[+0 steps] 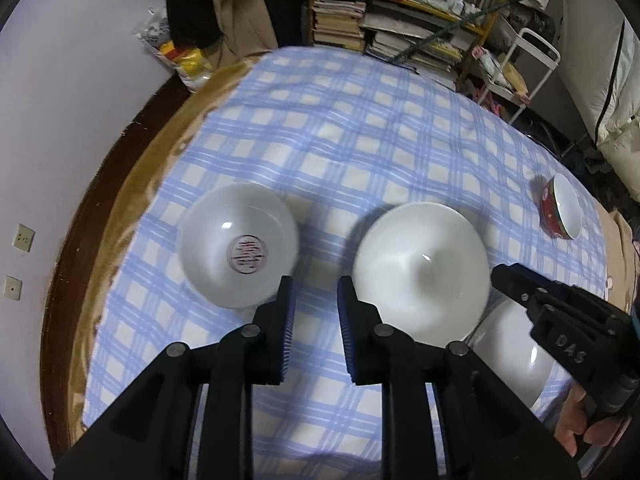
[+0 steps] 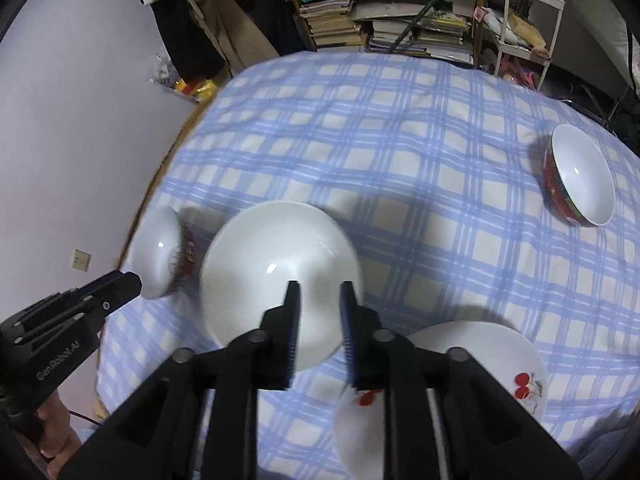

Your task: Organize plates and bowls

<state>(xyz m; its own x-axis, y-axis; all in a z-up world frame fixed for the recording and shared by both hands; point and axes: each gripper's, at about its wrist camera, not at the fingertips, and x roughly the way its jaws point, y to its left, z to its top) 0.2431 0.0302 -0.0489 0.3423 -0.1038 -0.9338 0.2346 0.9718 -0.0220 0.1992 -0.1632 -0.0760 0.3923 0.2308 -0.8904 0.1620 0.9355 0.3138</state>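
Note:
A plain white plate (image 1: 420, 272) lies mid-table; it also shows in the right wrist view (image 2: 272, 264). A white bowl with a red emblem (image 1: 240, 244) sits left of it and shows in the right wrist view (image 2: 160, 252). A plate with cherry prints (image 2: 480, 360) lies near the front right, partly under my right gripper; it shows in the left wrist view (image 1: 508, 356). A red bowl (image 2: 580, 176) stands far right, also in the left wrist view (image 1: 560, 212). My left gripper (image 1: 314, 284) is open and empty between bowl and plate. My right gripper (image 2: 319, 288) is open and empty above the plain plate's near edge.
The round table carries a blue checked cloth (image 1: 360, 128) with a wooden rim (image 1: 132, 184) at the left. Stacks of books and a shelf (image 1: 400, 28) stand behind the table. A white cart (image 2: 528, 20) stands at the back right.

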